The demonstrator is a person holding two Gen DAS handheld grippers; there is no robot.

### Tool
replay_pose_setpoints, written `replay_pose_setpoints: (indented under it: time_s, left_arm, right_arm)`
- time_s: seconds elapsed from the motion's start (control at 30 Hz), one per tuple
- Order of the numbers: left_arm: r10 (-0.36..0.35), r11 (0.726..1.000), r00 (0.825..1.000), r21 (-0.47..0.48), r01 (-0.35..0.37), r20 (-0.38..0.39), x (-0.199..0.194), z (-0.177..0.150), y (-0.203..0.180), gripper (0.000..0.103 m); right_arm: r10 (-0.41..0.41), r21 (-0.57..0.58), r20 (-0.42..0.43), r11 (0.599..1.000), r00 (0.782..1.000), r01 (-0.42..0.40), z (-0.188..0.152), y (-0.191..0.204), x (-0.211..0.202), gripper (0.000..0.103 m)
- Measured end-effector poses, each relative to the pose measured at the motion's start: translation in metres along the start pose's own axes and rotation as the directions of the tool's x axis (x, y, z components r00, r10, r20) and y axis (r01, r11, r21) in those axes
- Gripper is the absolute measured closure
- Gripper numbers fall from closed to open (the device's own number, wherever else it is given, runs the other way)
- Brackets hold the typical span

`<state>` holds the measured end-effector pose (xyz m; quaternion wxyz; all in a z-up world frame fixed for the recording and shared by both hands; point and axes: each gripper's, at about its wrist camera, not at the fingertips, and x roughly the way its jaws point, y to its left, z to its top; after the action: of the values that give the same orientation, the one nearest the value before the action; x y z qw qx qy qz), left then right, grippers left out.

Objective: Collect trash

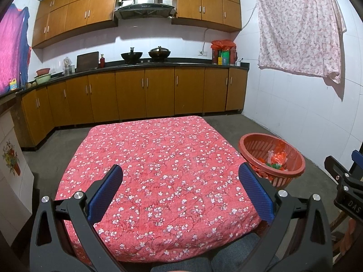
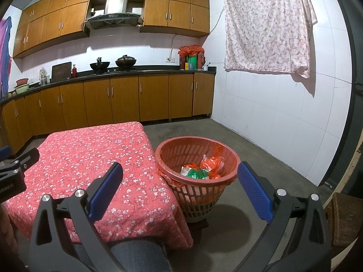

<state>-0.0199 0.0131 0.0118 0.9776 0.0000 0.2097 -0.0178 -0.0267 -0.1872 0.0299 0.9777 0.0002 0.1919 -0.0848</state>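
Observation:
A red slotted basket [image 2: 177, 149] stands on the floor right of the table; inside lie crumpled orange, green and clear plastic wrappers [image 2: 202, 167]. The same basket [image 1: 249, 145] appears at the right of the left wrist view with the wrappers [image 1: 275, 159] in it. My left gripper [image 1: 181, 172] hangs open above the near part of the red floral tablecloth [image 1: 158, 149], nothing between its blue pads. My right gripper [image 2: 180, 170] is open too, held before the basket's near rim and the table's right edge [image 2: 156, 179], holding nothing.
Brown cabinets and a dark counter with two woks [image 1: 145, 54] line the far wall. A floral cloth [image 2: 267, 27] hangs on the white tiled wall at right. Concrete floor [image 2: 249, 149] surrounds the basket. A person's denim knees [image 2: 136, 253] show at the bottom. A wooden stool [image 2: 342, 217] stands far right.

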Motion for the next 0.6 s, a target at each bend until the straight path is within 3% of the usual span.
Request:
replay_pose_setpoints:
  time_s: [0.6]
  left_arm:
    - [0.004,1.0,1.0,0.004,-0.004,-0.001,-0.0004,-0.0012,-0.0002,0.002]
  right_arm:
    - [0.001,0.0,-0.001,1.0,1.0,-0.001,0.0007,-0.001,-0.0001,0.005]
